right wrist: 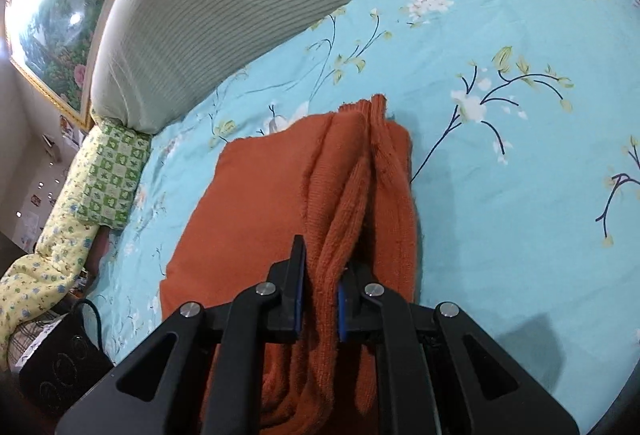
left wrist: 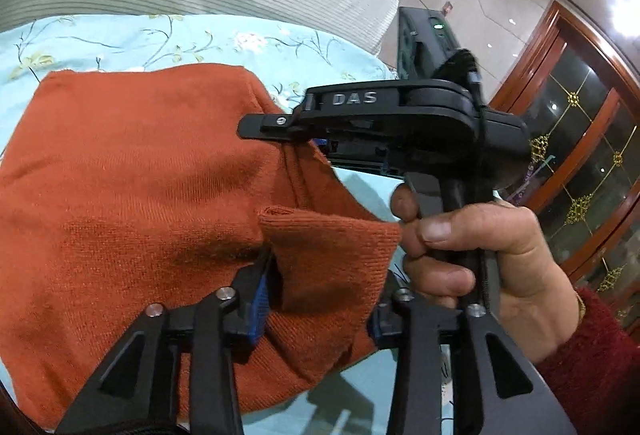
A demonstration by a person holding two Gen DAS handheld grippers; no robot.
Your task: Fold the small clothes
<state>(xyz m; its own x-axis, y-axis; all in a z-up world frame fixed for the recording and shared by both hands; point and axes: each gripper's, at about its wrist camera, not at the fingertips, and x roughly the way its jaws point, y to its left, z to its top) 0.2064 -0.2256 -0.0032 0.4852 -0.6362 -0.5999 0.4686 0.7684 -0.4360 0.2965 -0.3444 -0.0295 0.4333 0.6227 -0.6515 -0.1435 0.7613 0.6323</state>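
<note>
A rust-orange knit garment [left wrist: 132,175] lies partly folded on a turquoise floral bedsheet [left wrist: 120,39]. In the left wrist view a ribbed flap of it [left wrist: 332,255] sits between the fingers of my left gripper [left wrist: 320,291]. Those jaws stand apart, and a dark gap shows beside the left blue pad [left wrist: 256,299]. A hand [left wrist: 472,247] holds my right gripper [left wrist: 256,127], whose tip pinches the garment's right edge. In the right wrist view my right gripper [right wrist: 322,295] is shut on a bunched fold of the garment [right wrist: 352,195], which runs forward in ridges over the sheet [right wrist: 500,195].
A grey-striped bolster [right wrist: 220,15] lies along the far side of the bed. A green checked pillow [right wrist: 112,179] and a yellow quilt [right wrist: 40,275] sit at the left edge, above a black device [right wrist: 60,355]. A wooden glass-door cabinet [left wrist: 580,155] stands to the right.
</note>
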